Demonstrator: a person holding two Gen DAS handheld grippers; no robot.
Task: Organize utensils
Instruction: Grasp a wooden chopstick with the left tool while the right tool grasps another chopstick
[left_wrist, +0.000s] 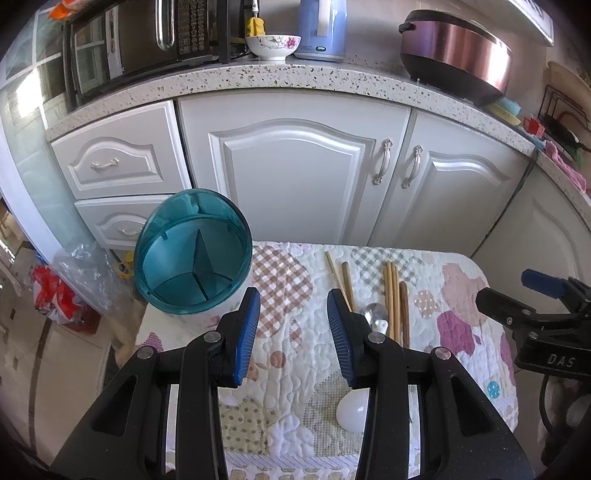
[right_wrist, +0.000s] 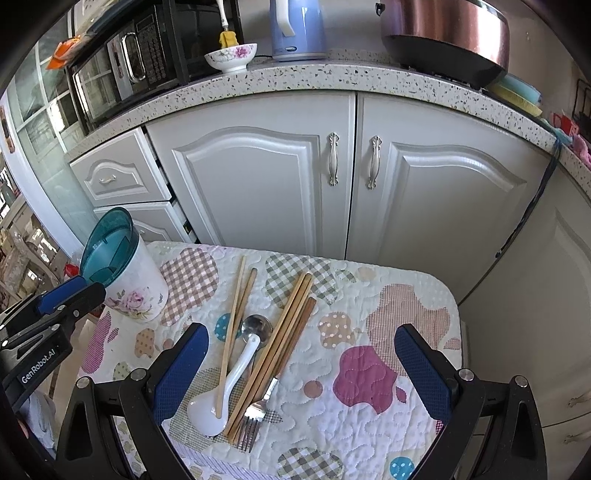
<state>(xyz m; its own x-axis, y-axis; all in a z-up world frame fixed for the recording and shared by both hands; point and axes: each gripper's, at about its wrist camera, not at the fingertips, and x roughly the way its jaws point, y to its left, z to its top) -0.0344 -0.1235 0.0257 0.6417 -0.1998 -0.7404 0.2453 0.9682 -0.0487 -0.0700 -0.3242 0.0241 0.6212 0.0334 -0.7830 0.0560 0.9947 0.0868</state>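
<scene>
A quilted table (right_wrist: 406, 295) fills the near scene, with the teal-rimmed utensil holder (right_wrist: 125, 269) at its far left (divided inside, nothing in it yet). Left of centre lie the chopsticks (right_wrist: 284, 332), a white ladle spoon (right_wrist: 236, 373), a metal spoon (right_wrist: 256, 326) and a fork (right_wrist: 258, 406), overlapping. Both the right gripper (right_wrist: 301, 373) and left gripper (left_wrist: 291, 332) hover with fingers spread, holding nothing. Best to take the topmost chopstick first, pinching mid-shaft so the others stay put.
</scene>
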